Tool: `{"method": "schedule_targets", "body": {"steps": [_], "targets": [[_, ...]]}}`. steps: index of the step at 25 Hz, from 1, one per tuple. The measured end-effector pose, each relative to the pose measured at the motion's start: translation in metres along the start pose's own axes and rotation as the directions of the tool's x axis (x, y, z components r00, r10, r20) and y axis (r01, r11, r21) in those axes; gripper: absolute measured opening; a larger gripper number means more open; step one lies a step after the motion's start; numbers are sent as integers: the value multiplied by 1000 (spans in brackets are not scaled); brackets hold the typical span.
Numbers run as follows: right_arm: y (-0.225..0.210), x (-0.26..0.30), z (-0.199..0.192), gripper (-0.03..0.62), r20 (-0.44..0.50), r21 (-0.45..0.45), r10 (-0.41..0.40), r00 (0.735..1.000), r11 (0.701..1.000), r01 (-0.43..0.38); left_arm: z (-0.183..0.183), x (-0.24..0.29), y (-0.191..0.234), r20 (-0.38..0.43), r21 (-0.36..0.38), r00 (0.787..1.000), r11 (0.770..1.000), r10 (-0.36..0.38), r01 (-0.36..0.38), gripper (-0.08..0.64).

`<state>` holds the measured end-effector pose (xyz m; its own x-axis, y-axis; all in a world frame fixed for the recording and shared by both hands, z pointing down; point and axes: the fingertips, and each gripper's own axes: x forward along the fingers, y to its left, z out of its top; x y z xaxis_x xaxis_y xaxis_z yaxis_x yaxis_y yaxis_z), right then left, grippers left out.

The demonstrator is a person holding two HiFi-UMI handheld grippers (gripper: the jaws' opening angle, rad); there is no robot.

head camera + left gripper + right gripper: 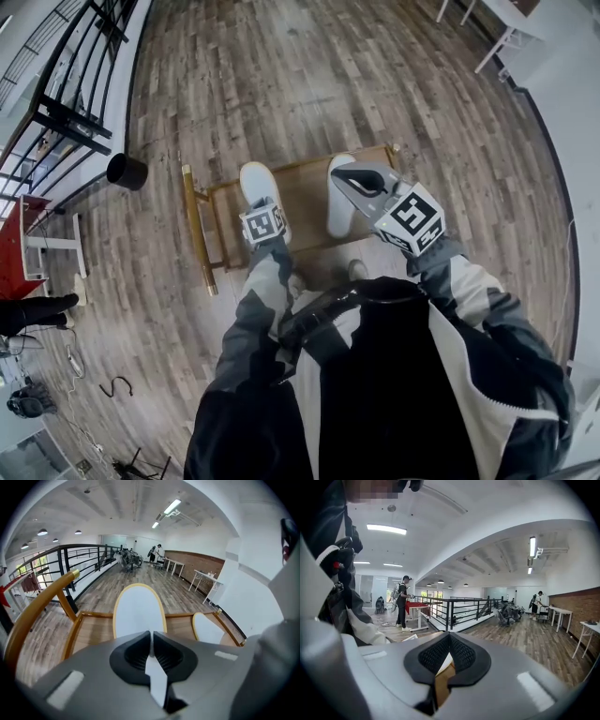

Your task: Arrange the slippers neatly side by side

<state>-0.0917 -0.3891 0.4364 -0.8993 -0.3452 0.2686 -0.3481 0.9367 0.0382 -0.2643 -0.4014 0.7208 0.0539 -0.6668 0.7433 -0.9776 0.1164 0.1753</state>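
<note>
Pinching held slipper [139,611] by its near edge with left hand-held gripper [151,637], jaws closed on it, over wooden surface [91,630], left of second slipper [207,629].

Grey-brown wood plank floor [281,94] runs through a long white hall — strip lights [172,506] on the ceiling, a black railing [86,557] on one side, a low brick wall [197,563] with white tables [205,575] opposite.

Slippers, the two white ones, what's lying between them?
Nothing: only a bare strip of the wooden rack shows between the left slipper and the right slipper, clearest in the head view.
</note>
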Motion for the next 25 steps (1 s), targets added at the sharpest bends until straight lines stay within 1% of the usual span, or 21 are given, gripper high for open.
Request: {"method": "schedule_targets", "body": {"steps": [4,7,10,13,17,21,23,25], "targets": [[5,15,4,3,18,9,41,999,999,-41,30,-37,-8,112,23,994,1000,-16,13,25],[13,29,3,3,31,15,82,996,996,-82,52,-68,-8,198,54,980,999,-14,3,25],[21,45,6,3,42,14,124,991,992,-124,65,-99,-3,262,70,965,997,-5,-14,25],[28,57,9,3,51,12,154,987,988,-154,73,-131,1,325,82,946,996,2,-30,25],[38,74,8,3,61,18,169,984,985,-171,85,-177,-2,417,125,909,991,-15,-42,25],[43,81,-1,3,49,36,181,982,983,-182,89,-212,-18,478,175,878,983,-36,-55,25],[42,81,-2,3,54,44,180,982,982,-183,90,-219,-23,489,189,871,980,-41,-60,25],[41,83,0,3,58,47,182,982,982,-185,91,-221,-24,485,200,873,978,-47,-59,25]]}}
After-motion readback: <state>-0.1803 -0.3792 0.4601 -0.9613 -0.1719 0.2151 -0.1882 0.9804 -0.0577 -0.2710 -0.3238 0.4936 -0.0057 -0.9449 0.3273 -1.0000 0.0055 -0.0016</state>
